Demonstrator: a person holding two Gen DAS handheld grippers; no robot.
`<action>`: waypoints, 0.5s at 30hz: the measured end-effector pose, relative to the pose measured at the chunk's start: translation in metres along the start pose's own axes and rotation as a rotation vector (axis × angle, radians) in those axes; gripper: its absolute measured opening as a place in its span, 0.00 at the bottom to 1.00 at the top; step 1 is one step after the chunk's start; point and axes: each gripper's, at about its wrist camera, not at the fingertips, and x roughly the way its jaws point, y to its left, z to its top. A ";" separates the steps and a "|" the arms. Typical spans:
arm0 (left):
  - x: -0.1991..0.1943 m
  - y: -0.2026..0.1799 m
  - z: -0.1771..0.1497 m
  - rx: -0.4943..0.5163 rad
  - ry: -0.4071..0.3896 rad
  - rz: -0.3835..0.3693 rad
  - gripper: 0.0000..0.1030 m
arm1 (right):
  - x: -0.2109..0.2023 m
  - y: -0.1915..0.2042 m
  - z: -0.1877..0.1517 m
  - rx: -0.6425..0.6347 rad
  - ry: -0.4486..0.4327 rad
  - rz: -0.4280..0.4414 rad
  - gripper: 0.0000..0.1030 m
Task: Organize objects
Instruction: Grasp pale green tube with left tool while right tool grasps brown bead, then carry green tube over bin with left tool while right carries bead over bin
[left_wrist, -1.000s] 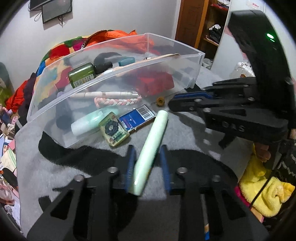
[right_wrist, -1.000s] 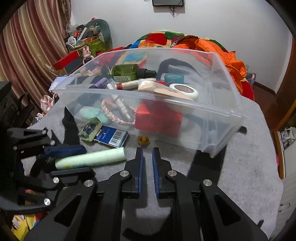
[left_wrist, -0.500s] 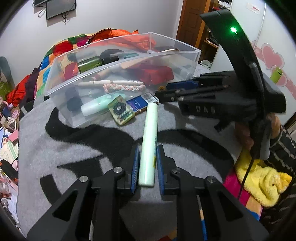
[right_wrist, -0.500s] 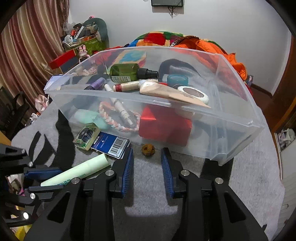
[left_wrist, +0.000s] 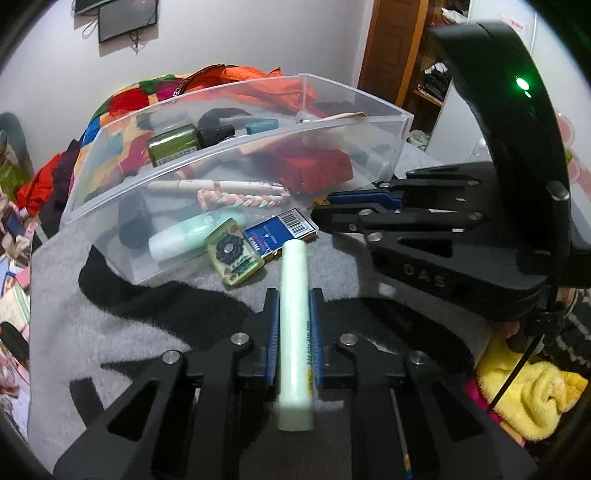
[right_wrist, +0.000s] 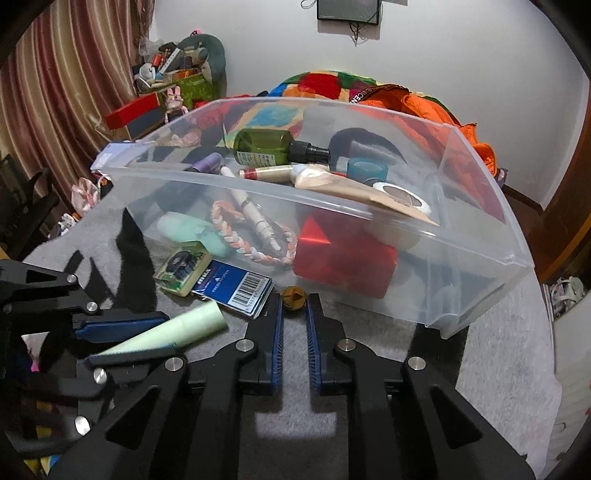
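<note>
My left gripper is shut on a pale green tube, held lengthwise between the fingers; it also shows in the right wrist view. My right gripper stands with its jaws a little apart around a small brown ball on the grey mat, right at the front wall of the clear plastic bin. A blue card and a green tin lie by the bin. The bin holds a green bottle, a braided band, tubes, tape and a red pouch.
A grey and black mat covers the table. A yellow cloth lies at the right. Colourful bedding is piled behind the bin. Boxes and toys stand by the curtain at the left.
My left gripper has closed on the green tube and lifted it. My right gripper opened, moved forward to the brown ball and narrowed around it.
</note>
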 end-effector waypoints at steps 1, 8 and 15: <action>-0.001 0.000 -0.001 -0.003 -0.002 0.003 0.14 | -0.003 -0.001 -0.001 0.006 -0.007 0.011 0.11; -0.019 -0.002 -0.003 -0.029 -0.042 0.011 0.14 | -0.033 -0.003 -0.006 0.031 -0.069 0.036 0.11; -0.047 -0.008 0.009 -0.031 -0.127 0.015 0.14 | -0.064 -0.009 0.000 0.049 -0.144 0.032 0.11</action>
